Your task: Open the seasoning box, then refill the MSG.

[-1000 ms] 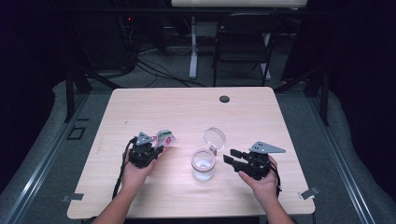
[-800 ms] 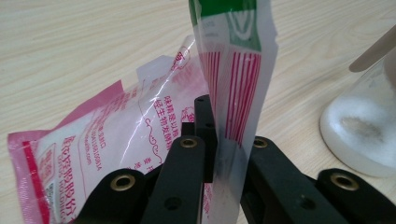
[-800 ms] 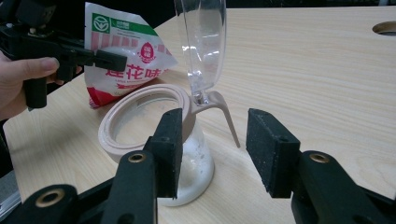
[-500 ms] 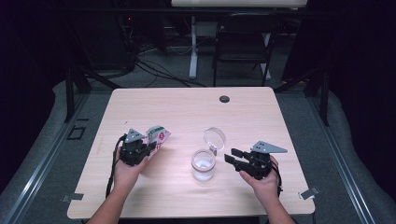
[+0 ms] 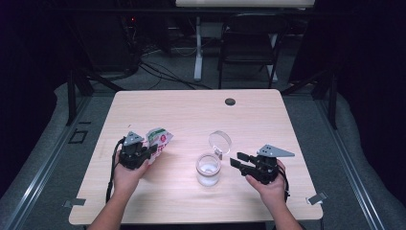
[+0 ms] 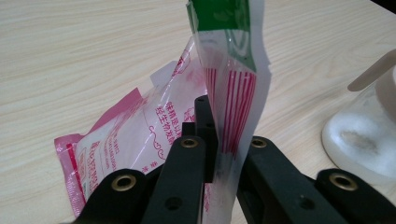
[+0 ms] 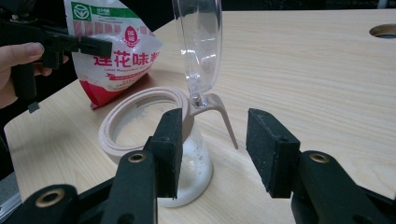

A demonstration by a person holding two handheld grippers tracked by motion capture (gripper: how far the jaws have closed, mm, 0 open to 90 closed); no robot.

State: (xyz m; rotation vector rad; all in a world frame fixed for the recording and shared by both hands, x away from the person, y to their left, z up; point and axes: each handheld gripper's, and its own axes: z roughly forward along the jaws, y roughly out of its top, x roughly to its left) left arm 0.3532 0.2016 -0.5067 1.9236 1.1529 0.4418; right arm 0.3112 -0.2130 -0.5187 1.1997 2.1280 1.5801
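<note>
The left gripper (image 5: 152, 149) pinches the edge of a red-and-white pouch (image 5: 158, 140), its jaws clamped on the plastic. Off its far side stands a glass jar (image 5: 208, 169) with its hinged lid (image 5: 219, 142) raised. The right gripper (image 5: 238, 160), jaws apart, sits just beside the jar on the wooden table (image 5: 191, 115).

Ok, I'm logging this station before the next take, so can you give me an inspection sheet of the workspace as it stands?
Surface: light wood-grain table, dark round grommet hole near the far edge.
Job's things: clear glass jar holding white powder, its hinged clear lid open; red, white and green plastic pouch.
Clutter: nothing seen.
Grippers: left gripper shut on the pouch; right gripper open beside the jar.
Cables: black cable trailing from the left gripper.
Surroundings: dark folding chair, floor cables behind the table.
</note>
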